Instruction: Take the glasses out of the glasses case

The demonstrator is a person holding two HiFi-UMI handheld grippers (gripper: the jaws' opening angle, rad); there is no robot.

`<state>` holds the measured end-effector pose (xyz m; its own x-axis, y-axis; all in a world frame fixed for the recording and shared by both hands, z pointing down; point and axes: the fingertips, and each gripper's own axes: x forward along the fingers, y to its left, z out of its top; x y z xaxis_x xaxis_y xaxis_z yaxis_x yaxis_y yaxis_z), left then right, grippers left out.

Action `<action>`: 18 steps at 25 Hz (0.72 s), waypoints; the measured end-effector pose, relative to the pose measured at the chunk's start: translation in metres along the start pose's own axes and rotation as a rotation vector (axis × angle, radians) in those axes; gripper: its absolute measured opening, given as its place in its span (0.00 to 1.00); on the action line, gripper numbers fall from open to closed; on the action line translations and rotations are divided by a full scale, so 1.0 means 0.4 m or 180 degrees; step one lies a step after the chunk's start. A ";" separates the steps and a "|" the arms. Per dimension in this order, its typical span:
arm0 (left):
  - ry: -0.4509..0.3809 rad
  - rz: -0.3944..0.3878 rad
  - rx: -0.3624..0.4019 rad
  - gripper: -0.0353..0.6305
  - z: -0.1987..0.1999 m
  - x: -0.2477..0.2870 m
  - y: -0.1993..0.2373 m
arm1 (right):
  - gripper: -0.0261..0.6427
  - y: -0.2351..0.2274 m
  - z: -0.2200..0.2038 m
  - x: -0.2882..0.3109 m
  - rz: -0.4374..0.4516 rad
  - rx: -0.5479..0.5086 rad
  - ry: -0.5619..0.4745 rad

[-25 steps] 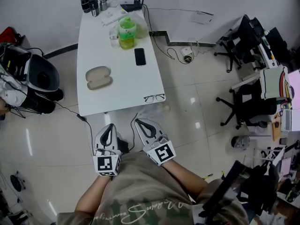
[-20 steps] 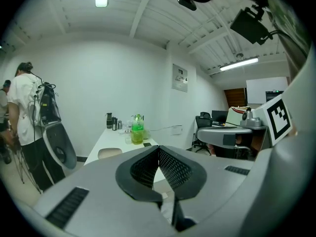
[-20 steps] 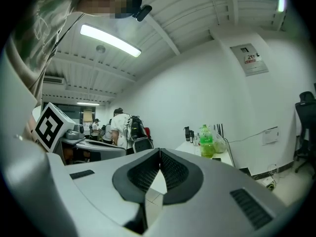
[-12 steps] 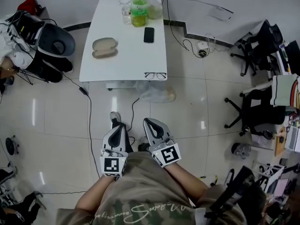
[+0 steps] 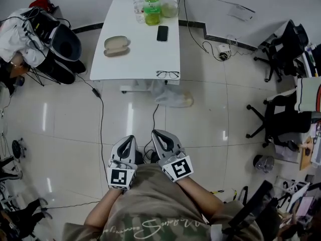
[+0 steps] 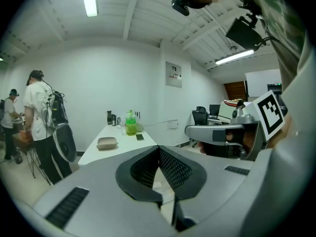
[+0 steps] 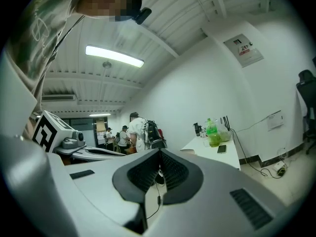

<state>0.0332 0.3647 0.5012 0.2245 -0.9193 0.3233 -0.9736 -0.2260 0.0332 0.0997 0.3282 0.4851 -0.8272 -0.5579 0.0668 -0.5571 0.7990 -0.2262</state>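
A beige glasses case point(image 5: 117, 45) lies on the left part of the white table point(image 5: 135, 59), far ahead of me; from this distance I cannot tell whether its lid is fully down. Black-framed glasses point(image 5: 167, 74) rest outside it at the table's near edge. My left gripper point(image 5: 128, 139) and right gripper point(image 5: 156, 134) hang side by side close to my body, over the floor, both shut and empty. The left gripper view shows the left gripper point(image 6: 158, 149) with jaws together and the case point(image 6: 107, 142) small beyond. The right gripper point(image 7: 159, 154) also has its jaws together.
A green bottle point(image 5: 152, 10) and a black phone point(image 5: 162, 33) are on the table's far part. A plastic bag point(image 5: 173, 97) and a cable point(image 5: 100, 114) lie on the floor before the table. Office chairs point(image 5: 281, 119) stand right, bags point(image 5: 55, 44) left. People point(image 6: 42, 122) stand by the table.
The table, case and glasses have drawn farther away and higher in the head view, with more floor between us. Both grippers stay shut near my body.
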 end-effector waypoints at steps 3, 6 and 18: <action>-0.0027 0.0110 0.0068 0.06 -0.019 -0.009 0.017 | 0.06 -0.007 0.007 -0.004 -0.0084 -0.0212 -0.0032; -0.0019 0.0203 0.0046 0.06 -0.010 -0.012 0.036 | 0.06 -0.007 0.029 0.006 -0.0125 -0.0431 -0.0086; -0.0049 0.0463 -0.0260 0.06 0.020 -0.004 0.145 | 0.06 0.060 0.119 0.097 0.0037 -0.0847 -0.0343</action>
<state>-0.0234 0.3506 0.4951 0.0810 -0.9454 0.3158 -0.9959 -0.0638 0.0642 0.0576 0.3152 0.4360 -0.8291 -0.5575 -0.0410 -0.5589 0.8284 0.0377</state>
